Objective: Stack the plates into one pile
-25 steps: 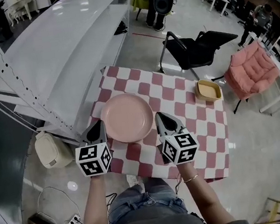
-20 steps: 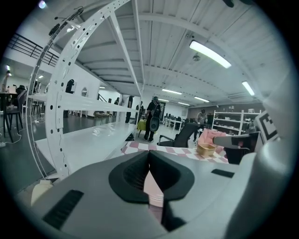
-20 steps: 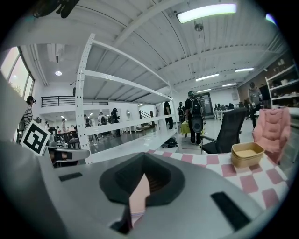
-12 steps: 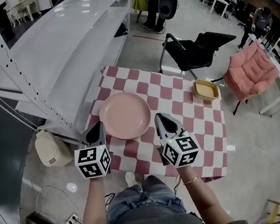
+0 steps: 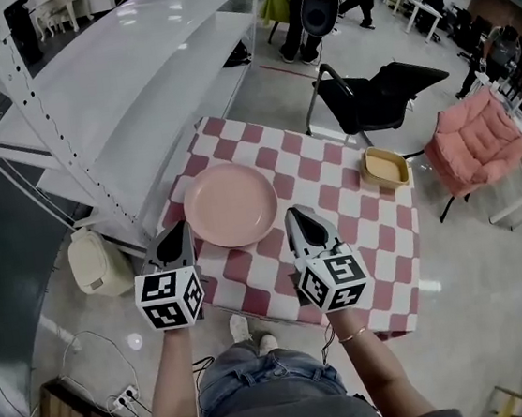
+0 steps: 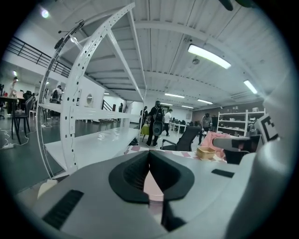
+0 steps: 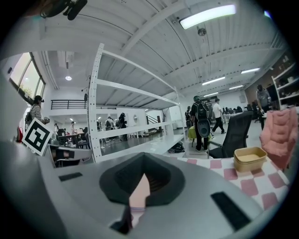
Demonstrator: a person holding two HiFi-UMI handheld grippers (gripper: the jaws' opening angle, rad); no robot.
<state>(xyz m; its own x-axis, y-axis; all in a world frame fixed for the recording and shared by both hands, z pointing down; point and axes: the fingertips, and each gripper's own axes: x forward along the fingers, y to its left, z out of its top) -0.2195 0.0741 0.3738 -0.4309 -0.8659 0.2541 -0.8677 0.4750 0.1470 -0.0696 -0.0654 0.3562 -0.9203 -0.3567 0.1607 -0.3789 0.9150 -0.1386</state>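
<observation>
Left gripper [image 5: 181,230] and right gripper [image 5: 296,217] are hovering at the near edge of the table [image 5: 334,189], jaws pressed together and gripping nothing. The pink plate [image 5: 230,205] is lying just beyond, between them. Reaching in unopened, they would be risking a shove — the plate sliding away.

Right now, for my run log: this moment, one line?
left gripper: shut, empty | right gripper: shut, empty | round pink plate: on checkered table

- Head view looks steeply down onto the whole checkered table [image 5: 335,194], with the left gripper [image 5: 181,230] and right gripper [image 5: 294,216] by its near edge.
- Each gripper view sits close behind its jaws, facing across the table.
- All share the yellow dish [image 5: 386,168] at its far right corner.
</observation>
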